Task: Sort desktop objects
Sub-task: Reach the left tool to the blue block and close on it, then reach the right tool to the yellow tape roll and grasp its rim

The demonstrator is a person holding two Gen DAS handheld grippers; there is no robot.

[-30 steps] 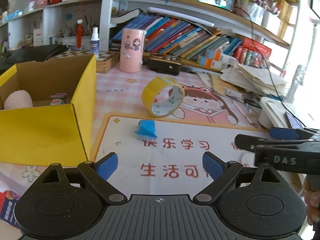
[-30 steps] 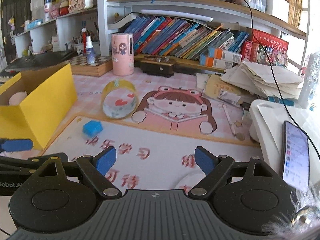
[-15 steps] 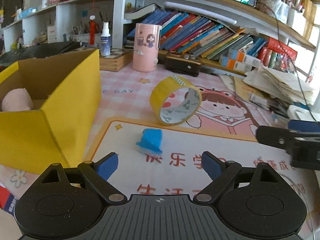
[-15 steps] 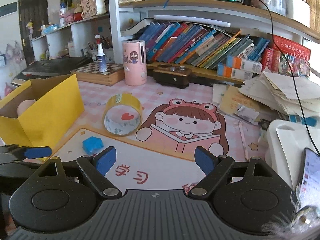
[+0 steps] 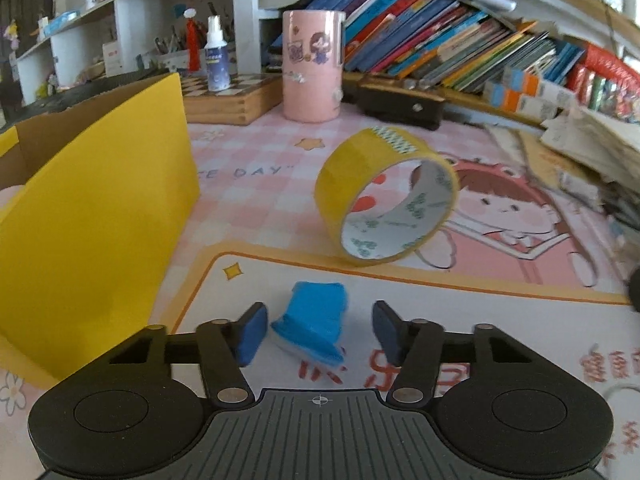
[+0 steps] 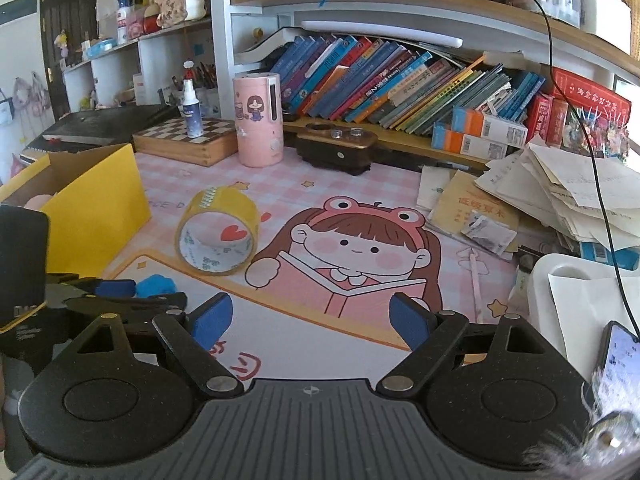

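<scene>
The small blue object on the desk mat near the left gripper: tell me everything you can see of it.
The small blue block with a white underside, eraser-like and soft-looking, lies tilted on the white part of the printed desk mat, its wider end toward the camera. It sits between the blue pads of the left gripper, whose jaws are closing; gaps show on both sides, so nothing grips it yet. The yellow tape roll stands beyond it, apart. In the right wrist view only its top shows.

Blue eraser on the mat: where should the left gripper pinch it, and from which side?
Across its narrow upper body, coming from above and the near side. The blue eraser lies flat, flared toward the camera, already between the closing left gripper pads, which don't touch it yet. The yellow box sits left.
</scene>
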